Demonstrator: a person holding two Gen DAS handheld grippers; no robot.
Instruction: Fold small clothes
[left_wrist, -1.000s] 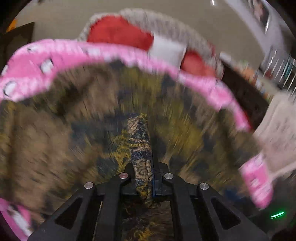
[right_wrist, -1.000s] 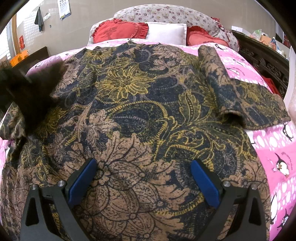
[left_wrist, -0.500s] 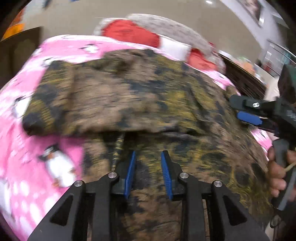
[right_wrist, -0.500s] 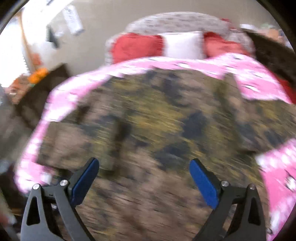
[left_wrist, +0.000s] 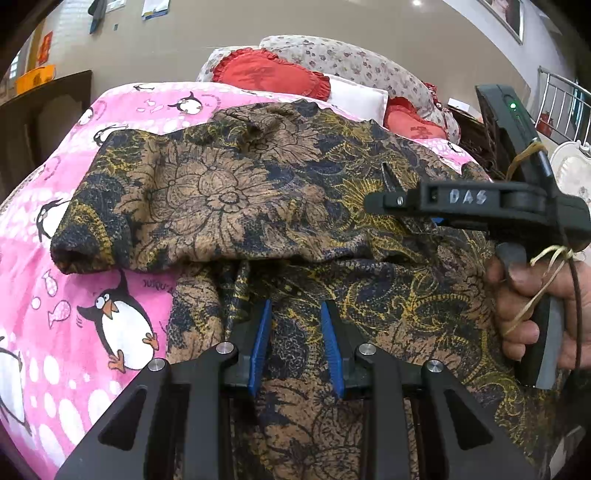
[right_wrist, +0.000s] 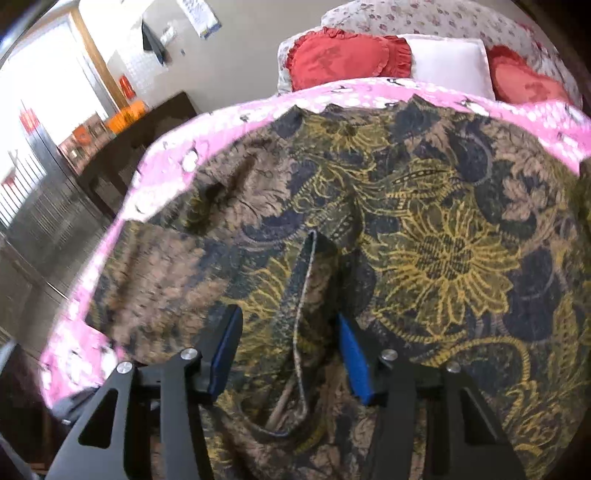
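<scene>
**You are closing in on a raised fabric ridge**

Your right gripper (right_wrist: 288, 354) is closing around the garment's (right_wrist: 424, 229) hem ridge (right_wrist: 303, 295), running toward twelve o'clock; pads not yet pressing. Your left gripper (left_wrist: 295, 339) is hovering slightly parted, empty, garment ahead on the pink blanket (left_wrist: 74, 314).

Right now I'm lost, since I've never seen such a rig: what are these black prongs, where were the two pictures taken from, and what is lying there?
There is no robot here. A person holds a two-fingered claw in each hand, and each has a camera looking along its fingers. One picture is from the left claw, the other from the right claw. The left view also shows the hand gripping the right claw's handle. A floral garment lies on a pink blanket, with pillows behind. The left claw is slightly open and holds nothing. The right claw's jaws are closing around a raised fold of the garment, not yet pinched.
</scene>
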